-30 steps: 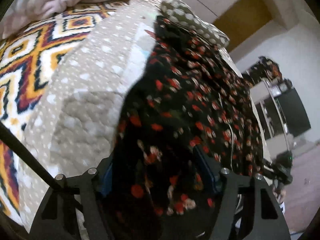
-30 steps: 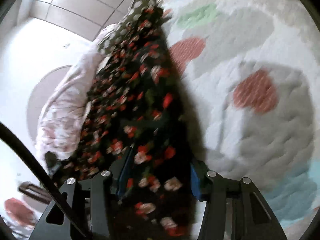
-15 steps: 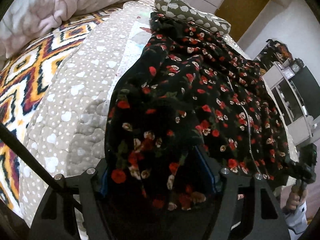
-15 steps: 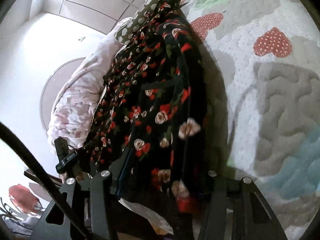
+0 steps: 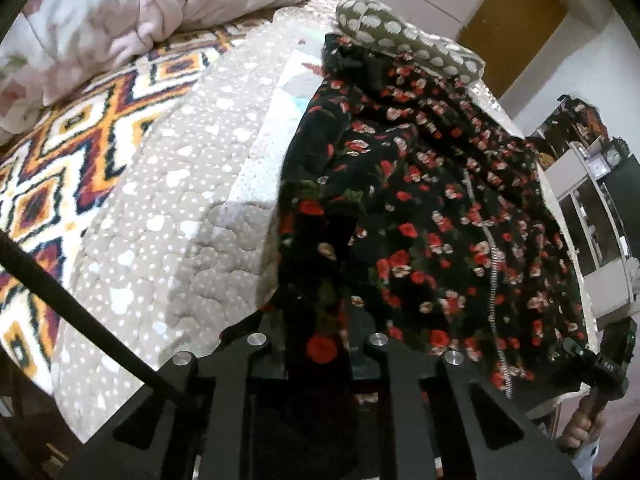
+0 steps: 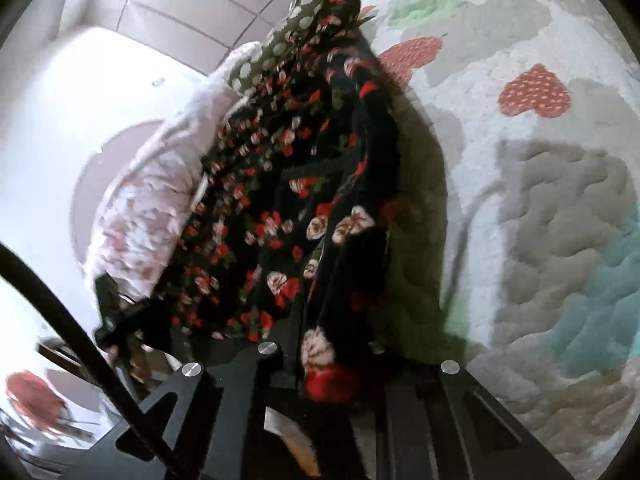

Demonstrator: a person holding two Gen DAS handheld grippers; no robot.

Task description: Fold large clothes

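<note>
Left wrist view: the left gripper (image 5: 318, 344) is closing, its jaws pinching a fold of the black floral garment (image 5: 432, 208). That garment lies spread across the quilted bedspread (image 5: 160, 240), with a spotted pillow (image 5: 404, 46) beyond it. At the garment's other edge, the right gripper (image 6: 320, 360) is likewise clamping down on the floral cloth.

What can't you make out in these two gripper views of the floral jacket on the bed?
- Left wrist view: the left gripper fingertips, buried in the floral jacket as the jaws close on it.
- Right wrist view: the right gripper pads, covered by a fold of jacket; motion blur smears the print.
- Left wrist view: the jacket's far end, tucked against the spotted pillow.
- Left wrist view: shelf contents, too small.
</note>
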